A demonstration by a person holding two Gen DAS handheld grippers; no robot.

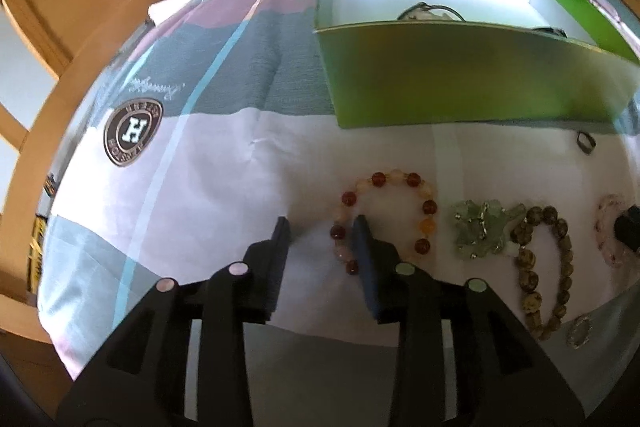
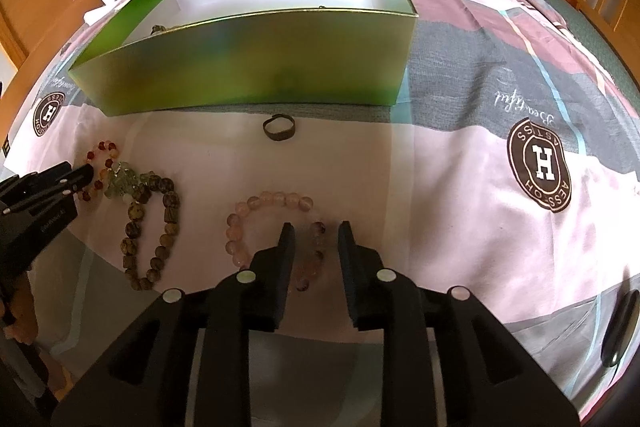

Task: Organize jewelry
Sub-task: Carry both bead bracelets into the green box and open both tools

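**A:** Beads first, counted from your left: one red-and-peach bracelet (image 1: 384, 219), one pale green crystal piece (image 1: 482, 229), one brown bead bracelet (image 1: 544, 267), one pink bead bracelet (image 2: 272, 227). One dark ring (image 2: 279, 126) lies alone between them and the green box (image 2: 256, 67), and one small clear ring (image 1: 579, 331) sits by the brown strand's near end. All of it rests on the patterned bedsheet (image 2: 460, 187).

**B:** Where do your tongs stand against them?

**A:** Your left gripper (image 1: 320, 231) points steeply down at the left side of the red-and-peach loop. Its jaws are parted, with bare sheet between them; the right-hand finger (image 1: 366, 251) covers a few of the loop's beads, so I cannot tell whether it touches them. Nothing is grasped.

**B:** And the other?

**A:** Your right gripper (image 2: 316, 239) also tilts steeply down, over the right side of the pink bracelet. Its jaws are parted too, and a few pink beads show in the gap, with neither pad visibly pressing on them.

**B:** The box?

**A:** It stands open behind the row, with some jewelry already inside.
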